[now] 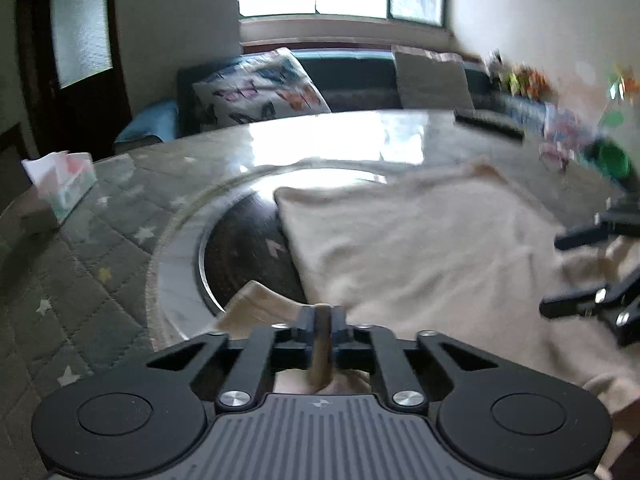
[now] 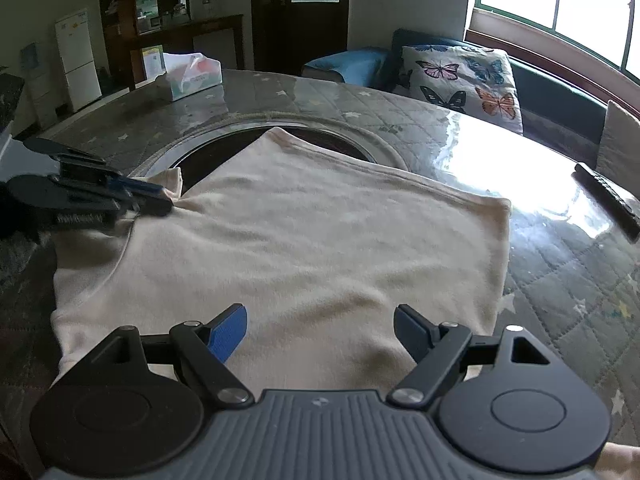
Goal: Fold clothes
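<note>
A cream shirt [image 2: 320,240] lies spread flat on the round table, partly over the dark centre disc; it also shows in the left wrist view [image 1: 420,248]. My left gripper [image 1: 322,320] is shut on a fold of the shirt at its sleeve side; in the right wrist view it [image 2: 160,200] pinches the cloth at the left edge. My right gripper [image 2: 320,328] is open, its blue pads [image 2: 230,332] apart just above the shirt's near part. In the left wrist view it [image 1: 560,272] shows open at the right edge.
A tissue box [image 2: 192,76] stands at the table's far left side. A dark remote [image 2: 608,200] lies at the right. A dark round disc [image 1: 248,256] sits in the table's middle. A sofa with a butterfly cushion [image 2: 464,80] is behind the table.
</note>
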A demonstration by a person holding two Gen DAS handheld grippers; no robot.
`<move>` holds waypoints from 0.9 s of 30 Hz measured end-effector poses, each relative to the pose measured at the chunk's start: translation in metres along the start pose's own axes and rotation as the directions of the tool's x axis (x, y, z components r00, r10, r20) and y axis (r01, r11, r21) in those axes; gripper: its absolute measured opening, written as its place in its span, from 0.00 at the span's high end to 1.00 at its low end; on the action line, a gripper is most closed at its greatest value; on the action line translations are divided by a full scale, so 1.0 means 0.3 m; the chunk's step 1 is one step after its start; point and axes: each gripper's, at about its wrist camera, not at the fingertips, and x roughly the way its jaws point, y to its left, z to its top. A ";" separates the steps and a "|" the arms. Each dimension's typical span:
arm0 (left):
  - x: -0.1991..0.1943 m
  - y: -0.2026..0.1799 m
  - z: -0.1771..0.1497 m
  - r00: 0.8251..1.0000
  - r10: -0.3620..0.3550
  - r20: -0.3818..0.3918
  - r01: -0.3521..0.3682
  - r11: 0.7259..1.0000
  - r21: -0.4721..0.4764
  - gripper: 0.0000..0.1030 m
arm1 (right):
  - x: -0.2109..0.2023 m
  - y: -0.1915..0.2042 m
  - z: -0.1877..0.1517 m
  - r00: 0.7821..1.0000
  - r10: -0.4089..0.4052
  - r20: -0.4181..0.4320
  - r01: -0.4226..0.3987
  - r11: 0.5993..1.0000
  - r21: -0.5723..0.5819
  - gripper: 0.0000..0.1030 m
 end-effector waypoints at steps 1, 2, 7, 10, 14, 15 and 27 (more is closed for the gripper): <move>-0.023 0.018 0.003 1.000 0.006 0.023 -0.006 1.000 -0.022 0.95 | -0.005 0.000 -0.001 1.000 -0.004 0.001 0.004 1.000 0.002 0.20; -0.048 0.040 0.005 0.999 0.020 0.047 -0.017 0.999 -0.046 0.95 | -0.009 -0.001 -0.003 1.000 -0.009 0.002 0.009 1.000 0.003 0.20; -0.172 0.181 -0.010 0.983 0.148 0.113 -0.127 0.977 -0.173 0.95 | -0.029 -0.002 -0.008 1.000 -0.028 0.010 0.027 1.000 0.015 0.20; -0.241 0.270 -0.039 0.964 0.234 0.125 -0.200 0.950 -0.240 0.95 | -0.043 0.000 -0.011 0.999 -0.033 0.016 0.033 0.999 0.021 0.20; -0.297 0.361 -0.103 0.936 0.337 0.100 -0.297 0.910 -0.290 0.95 | -0.051 0.026 -0.005 1.000 -0.024 0.016 0.024 1.000 -0.001 0.20; -0.302 0.376 -0.125 0.930 0.359 0.082 -0.322 0.900 -0.293 0.95 | -0.052 0.039 -0.002 1.000 -0.017 0.015 0.018 1.000 -0.013 0.20; -0.315 0.445 -0.228 0.931 0.365 -0.008 -0.352 0.892 -0.282 0.95 | -0.040 0.285 0.066 0.982 0.191 -0.004 -0.189 0.967 -0.172 0.30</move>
